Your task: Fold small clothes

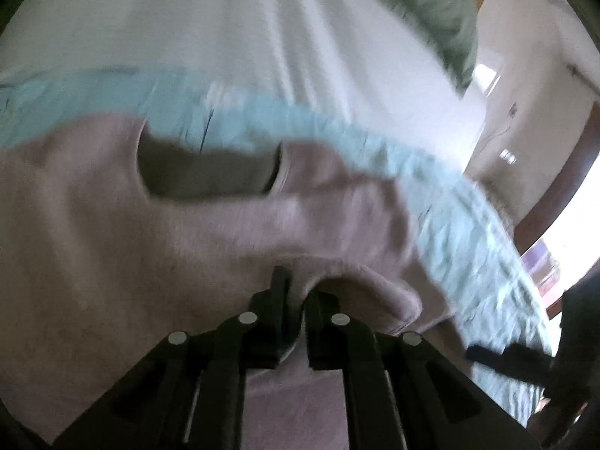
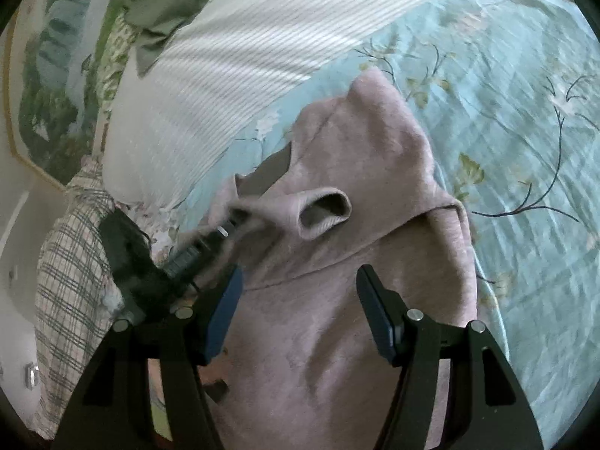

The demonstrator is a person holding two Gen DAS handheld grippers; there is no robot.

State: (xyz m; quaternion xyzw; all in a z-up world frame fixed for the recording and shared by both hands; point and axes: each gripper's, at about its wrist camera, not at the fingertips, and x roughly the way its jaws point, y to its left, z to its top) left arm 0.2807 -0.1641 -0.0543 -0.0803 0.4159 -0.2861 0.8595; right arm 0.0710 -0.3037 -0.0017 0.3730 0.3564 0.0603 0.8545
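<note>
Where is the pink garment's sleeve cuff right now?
In the right wrist view the sleeve cuff sits centre frame, lifted over the pink garment on the floral bedspread, pulled leftward by the left tool.

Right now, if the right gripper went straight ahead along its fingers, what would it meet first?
Probably the pink sweatshirt: the open right gripper points at its body, below the sleeve cuff. Depth is unclear.
</note>
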